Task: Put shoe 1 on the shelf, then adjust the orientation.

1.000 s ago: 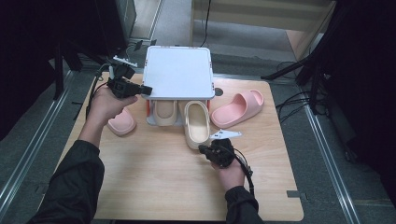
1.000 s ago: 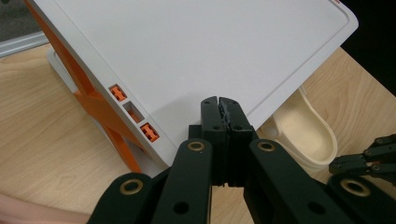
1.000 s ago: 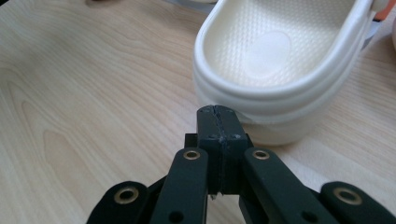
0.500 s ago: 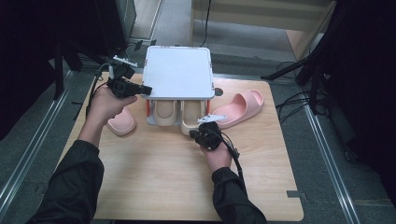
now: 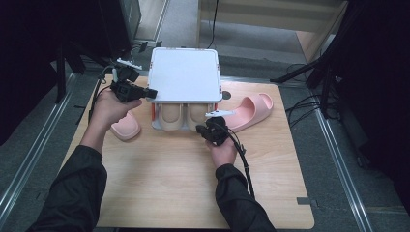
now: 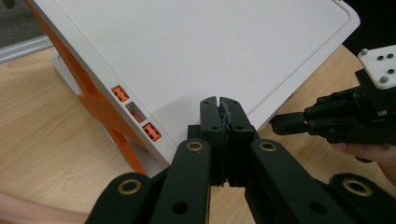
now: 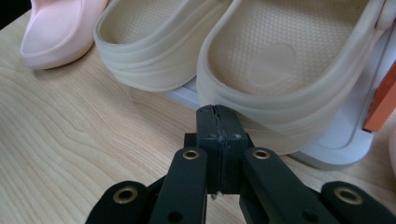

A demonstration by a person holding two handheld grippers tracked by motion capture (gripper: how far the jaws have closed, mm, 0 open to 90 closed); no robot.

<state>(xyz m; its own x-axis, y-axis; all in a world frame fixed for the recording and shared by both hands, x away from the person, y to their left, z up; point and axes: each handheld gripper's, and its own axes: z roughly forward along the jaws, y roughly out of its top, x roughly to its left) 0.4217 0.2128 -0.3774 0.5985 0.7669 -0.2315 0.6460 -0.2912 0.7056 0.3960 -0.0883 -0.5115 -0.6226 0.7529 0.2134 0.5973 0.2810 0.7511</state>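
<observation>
A white rack [image 5: 183, 72] with orange sides stands at the table's far middle. Two beige slippers sit side by side on its lower shelf, the left one [image 5: 170, 116] and the right one [image 5: 196, 115]. My right gripper [image 5: 202, 129] is shut with nothing held, and its tips [image 7: 217, 114] touch the heel of the right beige slipper [image 7: 280, 56], beside the left one [image 7: 154, 42]. My left gripper [image 5: 150, 93] is shut and empty at the rack's left front corner; its tips [image 6: 219, 105] lie against the white top [image 6: 210, 46].
One pink slipper [image 5: 124, 126] lies left of the rack under my left hand, another [image 5: 249, 111] to the right of it. The wooden table [image 5: 174, 183] has open room in front. Dark stands and cables surround the table's far side.
My right gripper has moved forward and left, and the right beige slipper has slid from the open table into the rack's lower shelf. The left gripper has held still.
</observation>
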